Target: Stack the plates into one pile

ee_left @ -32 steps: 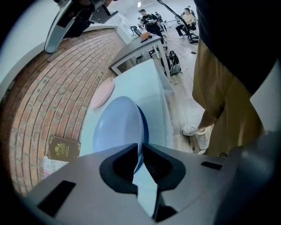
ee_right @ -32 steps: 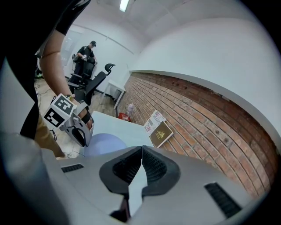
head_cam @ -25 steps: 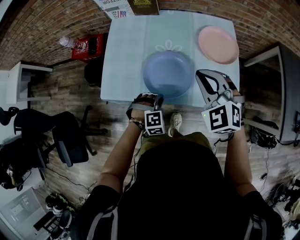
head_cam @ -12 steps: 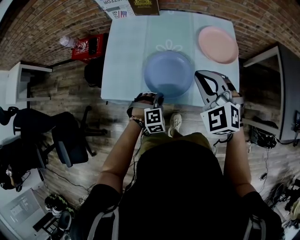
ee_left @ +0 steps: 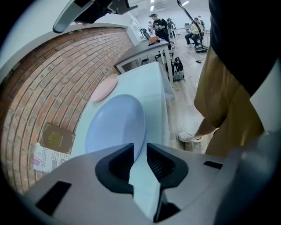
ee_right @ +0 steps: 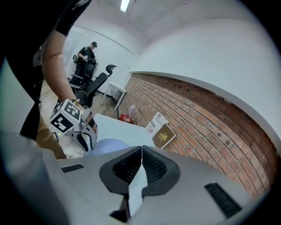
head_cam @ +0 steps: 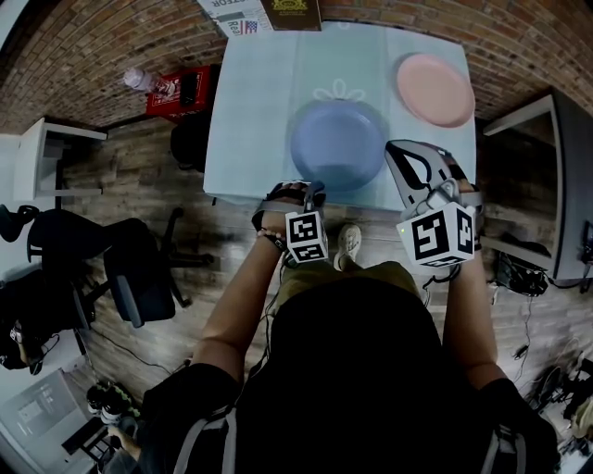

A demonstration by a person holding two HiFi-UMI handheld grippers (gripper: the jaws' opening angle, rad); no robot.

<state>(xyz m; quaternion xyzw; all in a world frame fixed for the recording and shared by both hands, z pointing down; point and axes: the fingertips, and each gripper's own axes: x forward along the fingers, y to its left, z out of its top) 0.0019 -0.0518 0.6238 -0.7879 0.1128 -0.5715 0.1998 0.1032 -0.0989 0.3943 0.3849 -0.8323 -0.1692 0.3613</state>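
**Task items.** The blue plate (head_cam: 339, 146) is round, shallow and pale blue. It lies right side up at the middle of the table (head_cam: 250, 120), with its near rim close to the table's near edge. The pink plate (head_cam: 435, 89) has the same form. It lies flat at the table's far right corner, well apart from the blue plate.

**Edges and open room.** Bare table top lies to the left of the blue plate and in the strip between the two plates. A book (head_cam: 292, 13) and a newspaper (head_cam: 232, 17) sit at the table's far edge, by the brick wall (head_cam: 93, 56). The pink plate lies near the table's right edge.

**Grippers.** The left gripper (ee_left: 139, 151) is at the table's near edge and points steeply down at the blue plate's near rim. Its jaws have just been opening and now stand a narrow gap apart. The plate's rim shows in that gap, and the pads do not press on it. The right gripper (ee_right: 141, 151) is at the table's near edge, to the right of the blue plate. Its jaws are together with nothing between them.
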